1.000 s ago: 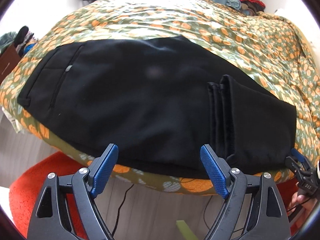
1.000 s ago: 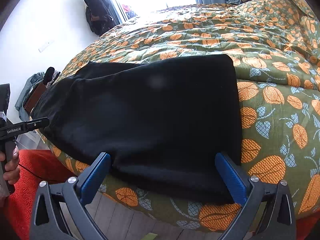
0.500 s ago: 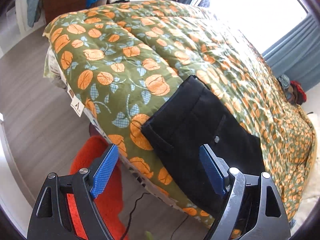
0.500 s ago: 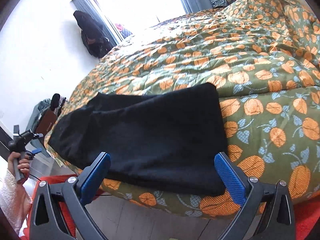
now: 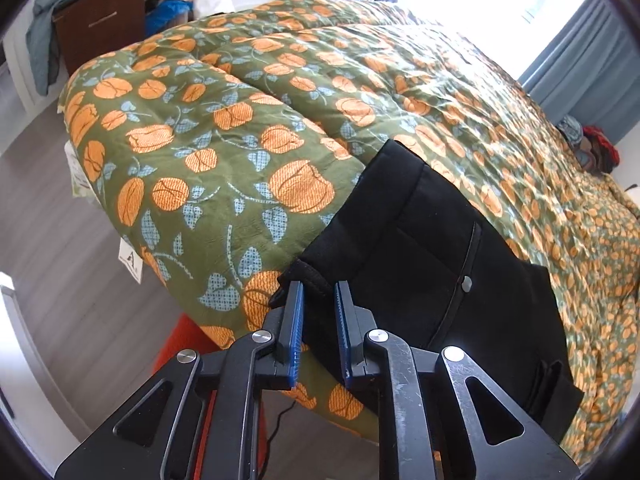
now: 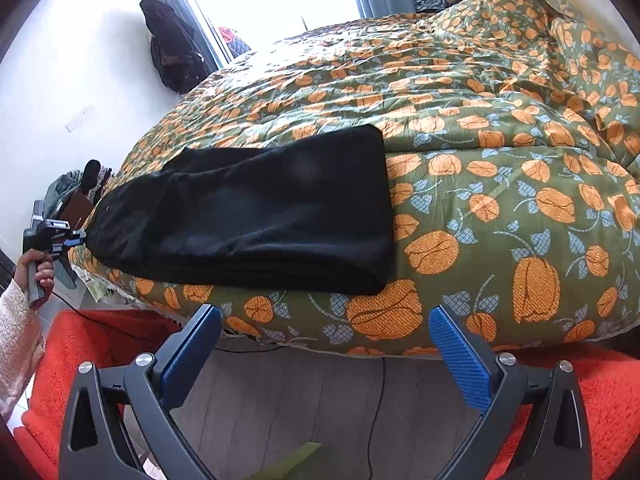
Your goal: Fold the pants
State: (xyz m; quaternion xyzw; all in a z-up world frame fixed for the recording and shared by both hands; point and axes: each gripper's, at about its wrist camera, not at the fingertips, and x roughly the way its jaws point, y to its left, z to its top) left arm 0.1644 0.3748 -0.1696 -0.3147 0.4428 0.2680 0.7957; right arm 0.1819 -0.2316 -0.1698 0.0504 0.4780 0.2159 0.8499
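Observation:
Black pants (image 5: 432, 264) lie partly folded along the near edge of a bed; in the right wrist view the pants (image 6: 260, 212) stretch from the waistband at left to a folded end at right. My left gripper (image 5: 318, 304) is shut on the waistband corner at the bed's edge. It also shows in the right wrist view (image 6: 60, 240), held in a hand at the pants' left end. My right gripper (image 6: 324, 344) is open and empty, off the bed, below and in front of the folded end.
The bed carries a green quilt (image 5: 240, 152) with orange flowers. An orange rug (image 6: 100, 344) and a black cable (image 6: 376, 400) lie on the grey wood floor below. A brown dresser (image 5: 100, 24) with clothes stands at the far left. A window with blue curtains (image 5: 592, 64) is behind the bed.
My left gripper swung to the waistband end of the pants and closed on its corner. My right gripper pulled back from the pants, off the bed, staying open.

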